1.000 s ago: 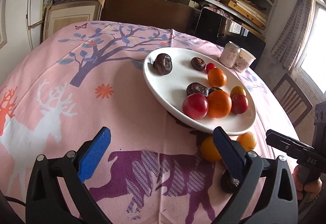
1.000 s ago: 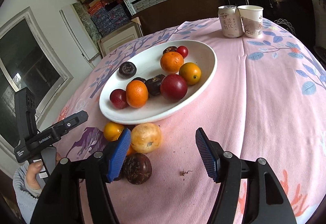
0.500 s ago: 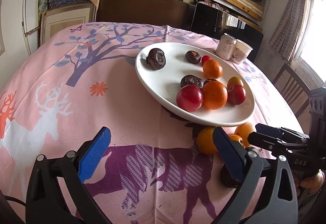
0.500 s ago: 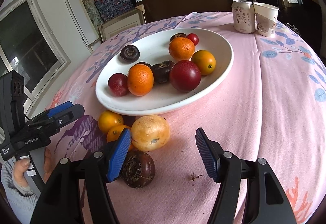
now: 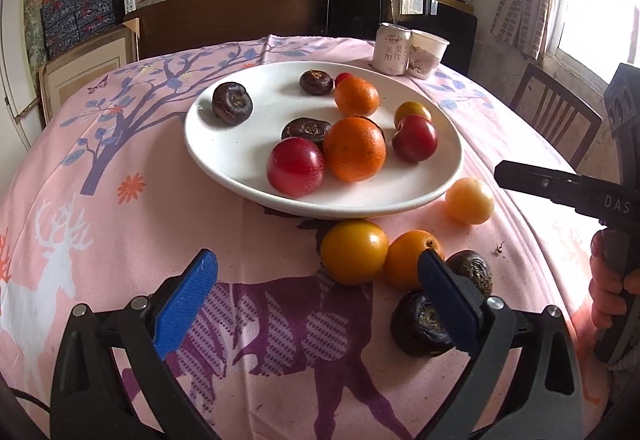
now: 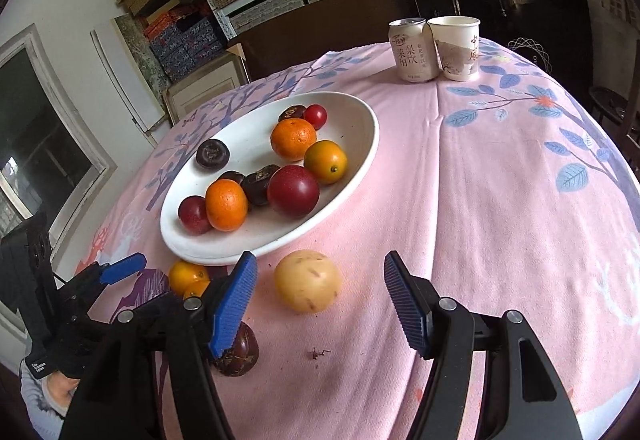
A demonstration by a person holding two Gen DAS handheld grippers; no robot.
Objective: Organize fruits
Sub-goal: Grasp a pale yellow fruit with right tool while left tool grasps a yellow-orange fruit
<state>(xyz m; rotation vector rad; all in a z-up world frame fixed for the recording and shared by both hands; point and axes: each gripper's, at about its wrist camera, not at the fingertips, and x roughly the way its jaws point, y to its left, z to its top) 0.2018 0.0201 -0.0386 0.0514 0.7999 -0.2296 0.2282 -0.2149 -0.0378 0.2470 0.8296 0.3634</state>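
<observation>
A white oval plate sits mid-frame in the left wrist view on a tabletop covered by a pink tablecloth printed with trees and deer. On the plate lie two oranges, red plums, a small yellow-orange fruit, dark brown water chestnuts and a small red fruit at the far rim.

Below the plate, in the lower right of that view, five fruits rest on the cloth: a yellow-orange fruit just under the plate's rim, a small orange touching it, two dark water chestnuts partly behind the blue right finger, and a pale yellow fruit apart, beside the rim.

The left gripper has its fingers spread wide, holding nothing, low over the cloth. In the right wrist view the right gripper is likewise released, fingers wide apart, with the pale yellow fruit lying on the cloth between and just beyond them, touched by neither.

A drink can and a paper cup stand together at the upper right of that view.
</observation>
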